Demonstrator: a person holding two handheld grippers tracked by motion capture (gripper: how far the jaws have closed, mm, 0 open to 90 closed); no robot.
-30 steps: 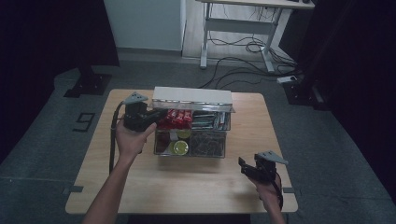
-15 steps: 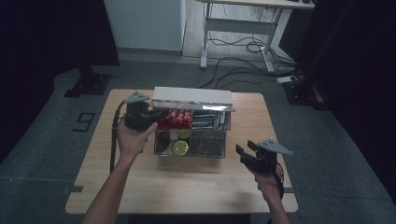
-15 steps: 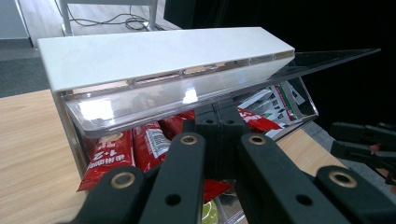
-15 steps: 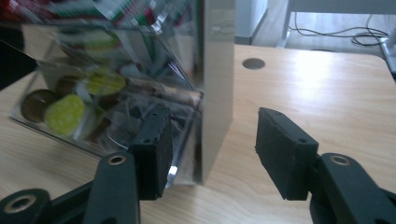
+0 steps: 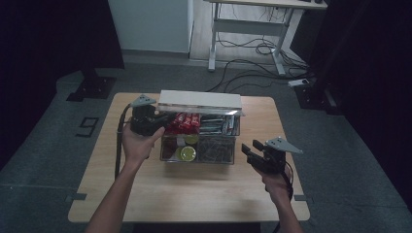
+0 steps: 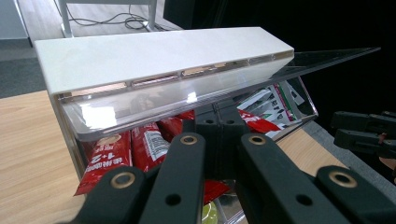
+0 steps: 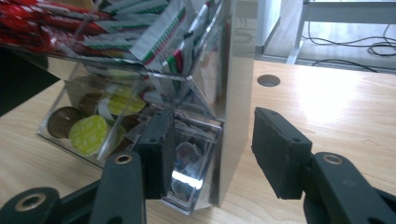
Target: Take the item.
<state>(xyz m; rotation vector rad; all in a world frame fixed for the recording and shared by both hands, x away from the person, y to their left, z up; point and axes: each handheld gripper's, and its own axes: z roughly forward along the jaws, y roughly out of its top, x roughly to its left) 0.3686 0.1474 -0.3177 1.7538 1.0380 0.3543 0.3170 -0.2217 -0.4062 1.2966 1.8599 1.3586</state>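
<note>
The high view is dim and grainy — the room's sides fall into near black, and only the desk (image 5: 194, 189) and the floor behind it catch soft light from above. In the left gripper view a white glare patch sits on the clear lid (image 6: 140, 100), and the black tongs (image 6: 219, 140) blur at the bottom edge. The right gripper view is brighter — reflections streak the clear organizer box (image 7: 201, 93), whose near corner smears softly.

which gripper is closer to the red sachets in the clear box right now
Left. The left gripper sits shut at the box's left end, right by the red sachets. The right gripper hangs off the box's lower right corner, jaws apart.
</note>
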